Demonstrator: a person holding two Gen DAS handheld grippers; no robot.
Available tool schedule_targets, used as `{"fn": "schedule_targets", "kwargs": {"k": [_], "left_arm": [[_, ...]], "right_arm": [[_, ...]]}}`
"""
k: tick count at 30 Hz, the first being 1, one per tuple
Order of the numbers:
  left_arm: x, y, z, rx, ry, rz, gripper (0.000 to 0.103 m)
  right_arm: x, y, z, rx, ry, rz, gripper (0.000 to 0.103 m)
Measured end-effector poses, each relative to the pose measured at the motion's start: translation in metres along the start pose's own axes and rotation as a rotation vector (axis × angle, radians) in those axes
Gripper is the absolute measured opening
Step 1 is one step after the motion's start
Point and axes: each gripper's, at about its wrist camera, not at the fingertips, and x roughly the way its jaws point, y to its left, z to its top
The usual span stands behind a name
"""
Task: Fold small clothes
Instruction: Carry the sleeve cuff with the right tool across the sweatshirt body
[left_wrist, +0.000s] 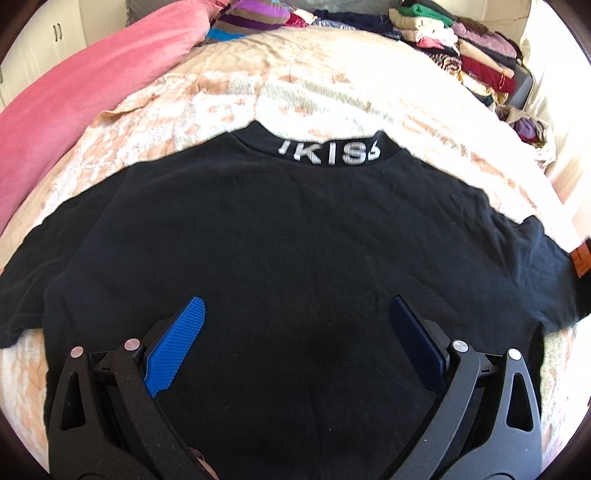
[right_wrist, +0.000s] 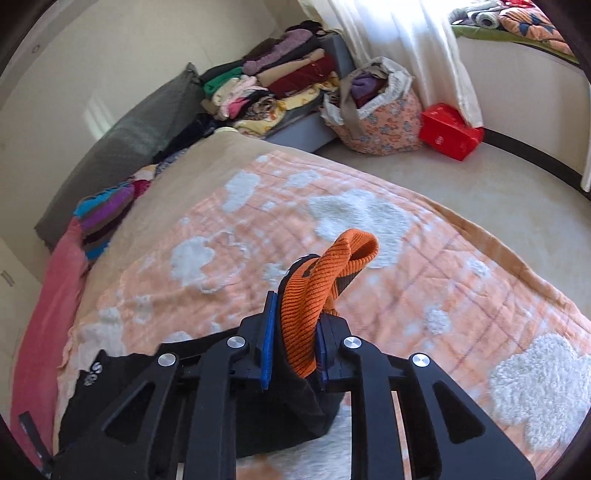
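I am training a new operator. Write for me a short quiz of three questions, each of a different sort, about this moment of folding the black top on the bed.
1. True or false: the left gripper is closed on the black top.
2. Multiple choice: what do the jaws of the right gripper hold? A) a white towel B) the orange ribbed cuff of the top's sleeve C) the pink blanket
3. Fill in: the white letters sit on the top's ____.

Key:
1. False; its jaws stand open above the cloth.
2. B
3. collar
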Motion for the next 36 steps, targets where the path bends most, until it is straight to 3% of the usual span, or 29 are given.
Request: {"fn": "schedule_targets", "kwargs": {"k": [8,16,20,22,24,27,36], "left_arm": [[-0.029,0.018,-0.001,-0.061,-0.051,-0.025,0.094],[-0.04,0.028,-0.004,-0.086,-0.056,-0.044,0.094],[-0.04,0.025,-0.006,-0.092,-0.047,-0.067,0.094],[-0.039,0.021,-0.006,-0.092,-0.04,-0.072,0.094],[-0.04,0.017,-0.004,-0.103,-0.035,-0.1,0.094],[-0.042,0.005,0.0,-0.099,-0.035,-0.146,0.094],[-0.004,-0.058,0.0,-0.076,0.136,-0.295,0.09]], "right_arm": [[-0.005,0.128,-0.032,-0.208,0.082,0.294,0.009],[0.013,0.208,-0.104,-0.4,0.237,0.379,0.009],[0.024,0.21,-0.124,-0.432,0.312,0.396,0.013],[0.027,0.206,-0.123,-0.413,0.332,0.421,0.021],[0.025,0.204,-0.117,-0.392,0.328,0.453,0.022],[0.015,0.201,-0.105,-0.369,0.285,0.478,0.037],[0.015,0.169,-0.075,-0.289,0.232,0.35,0.037]]}}
